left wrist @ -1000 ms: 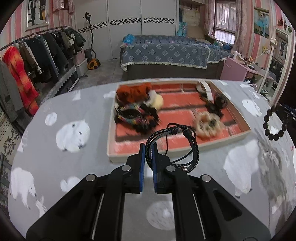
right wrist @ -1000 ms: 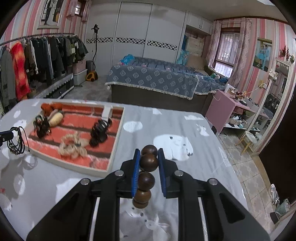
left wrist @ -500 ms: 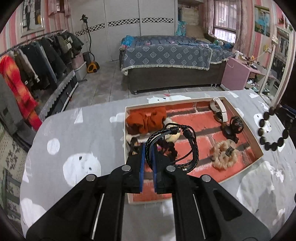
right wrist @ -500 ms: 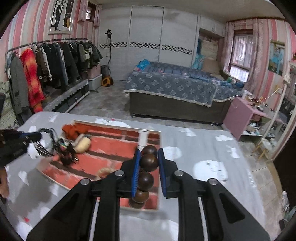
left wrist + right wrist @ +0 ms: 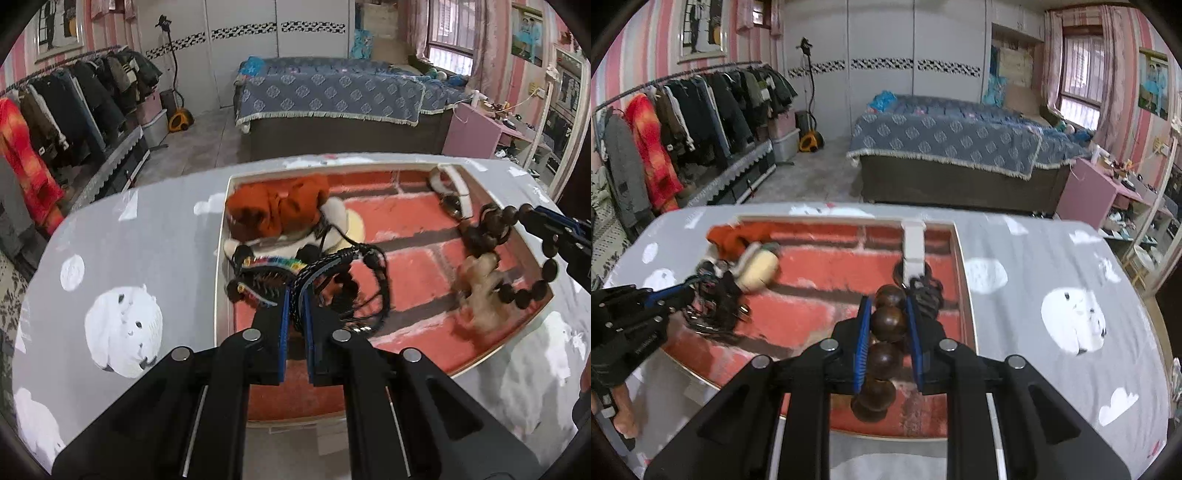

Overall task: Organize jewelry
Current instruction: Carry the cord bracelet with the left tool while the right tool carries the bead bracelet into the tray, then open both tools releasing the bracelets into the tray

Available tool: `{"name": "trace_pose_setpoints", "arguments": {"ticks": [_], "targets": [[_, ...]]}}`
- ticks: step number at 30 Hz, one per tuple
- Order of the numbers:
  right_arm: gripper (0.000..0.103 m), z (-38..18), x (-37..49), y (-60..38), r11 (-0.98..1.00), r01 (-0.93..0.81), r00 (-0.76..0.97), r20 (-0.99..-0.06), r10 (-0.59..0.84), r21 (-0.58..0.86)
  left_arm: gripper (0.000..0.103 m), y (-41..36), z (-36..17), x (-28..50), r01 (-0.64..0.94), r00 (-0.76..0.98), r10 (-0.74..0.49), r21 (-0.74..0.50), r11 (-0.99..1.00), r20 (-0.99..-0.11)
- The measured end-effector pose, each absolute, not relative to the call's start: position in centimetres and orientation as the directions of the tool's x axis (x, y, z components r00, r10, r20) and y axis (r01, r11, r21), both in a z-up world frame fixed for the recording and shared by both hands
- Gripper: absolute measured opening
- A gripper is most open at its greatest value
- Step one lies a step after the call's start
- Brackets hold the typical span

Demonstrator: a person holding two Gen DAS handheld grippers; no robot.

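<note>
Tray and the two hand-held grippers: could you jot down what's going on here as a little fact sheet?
setting: bedroom, table with grey bear-print cloth
tray: shallow, brick-red floor, pale rim
left hand-held gripper: shut on black cord bracelet, over the tray's left part
right hand-held gripper: shut on brown bead bracelet, over the tray's right part
already in tray: orange scrunchie, fuzzy beige scrunchie, white strap

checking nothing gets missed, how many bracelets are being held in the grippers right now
2: a black cord bracelet pinched in the left gripper and a brown bead bracelet in the right gripper, both over the tray.
</note>
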State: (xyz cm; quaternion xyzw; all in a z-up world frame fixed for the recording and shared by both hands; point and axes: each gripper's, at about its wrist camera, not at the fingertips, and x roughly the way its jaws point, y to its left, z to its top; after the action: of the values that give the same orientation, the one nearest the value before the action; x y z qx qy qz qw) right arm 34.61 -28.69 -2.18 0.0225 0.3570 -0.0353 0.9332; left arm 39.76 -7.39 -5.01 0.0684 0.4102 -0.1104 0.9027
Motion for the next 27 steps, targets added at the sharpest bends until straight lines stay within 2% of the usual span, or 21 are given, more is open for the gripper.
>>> {"name": "trace_pose_setpoints", "arguments": {"ticks": [13,27], "targets": [[0.02,-5.9,34.8,-29.8,0.993,0.114,0.674,-0.734,-0.089,-0.016,0.009,-7.3,-8.1,39.7,0.222,0.621,-0.113,0.036,0.974,-0.775],[0.02,-7.7,35.5,-29.4,0.985,0.167,0.678,-0.722,-0.139,-0.032,0.012,-6.7,-8.8,39.7,0.156,0.644,-0.052,0.065,0.986,-0.763]]}}
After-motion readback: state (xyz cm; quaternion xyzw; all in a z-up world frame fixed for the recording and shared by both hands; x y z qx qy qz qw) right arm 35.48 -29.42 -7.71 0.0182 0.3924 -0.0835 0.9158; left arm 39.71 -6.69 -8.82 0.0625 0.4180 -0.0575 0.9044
